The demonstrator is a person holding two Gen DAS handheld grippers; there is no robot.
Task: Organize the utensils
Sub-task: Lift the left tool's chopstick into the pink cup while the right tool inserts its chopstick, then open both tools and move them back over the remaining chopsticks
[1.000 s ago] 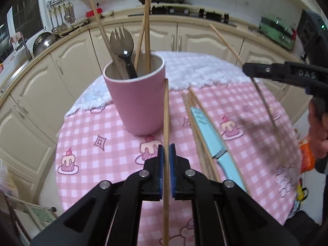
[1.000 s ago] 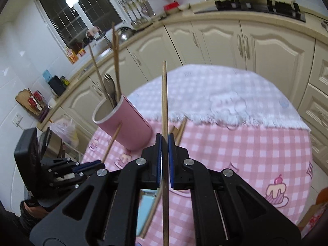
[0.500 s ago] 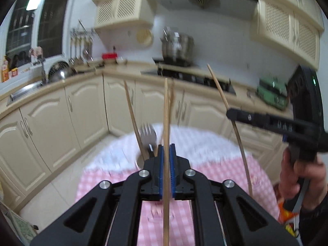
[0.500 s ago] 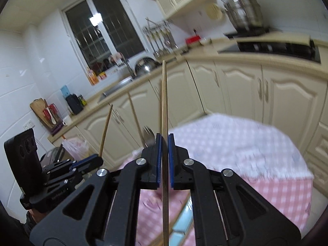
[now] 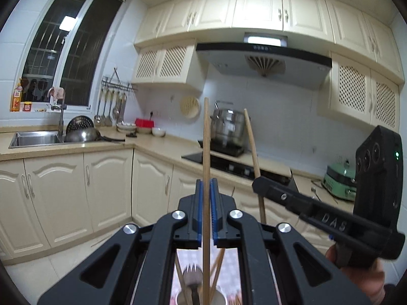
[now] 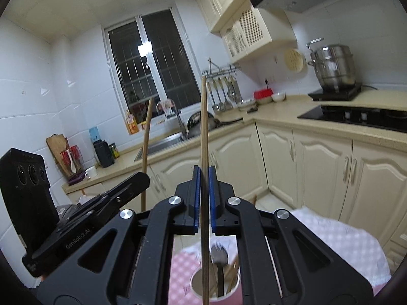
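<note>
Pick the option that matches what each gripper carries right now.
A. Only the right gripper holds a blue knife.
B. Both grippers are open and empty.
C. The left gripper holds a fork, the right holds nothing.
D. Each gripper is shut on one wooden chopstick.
D: the left gripper clamps one upright wooden chopstick, the right gripper another, above the pink cup.
</note>
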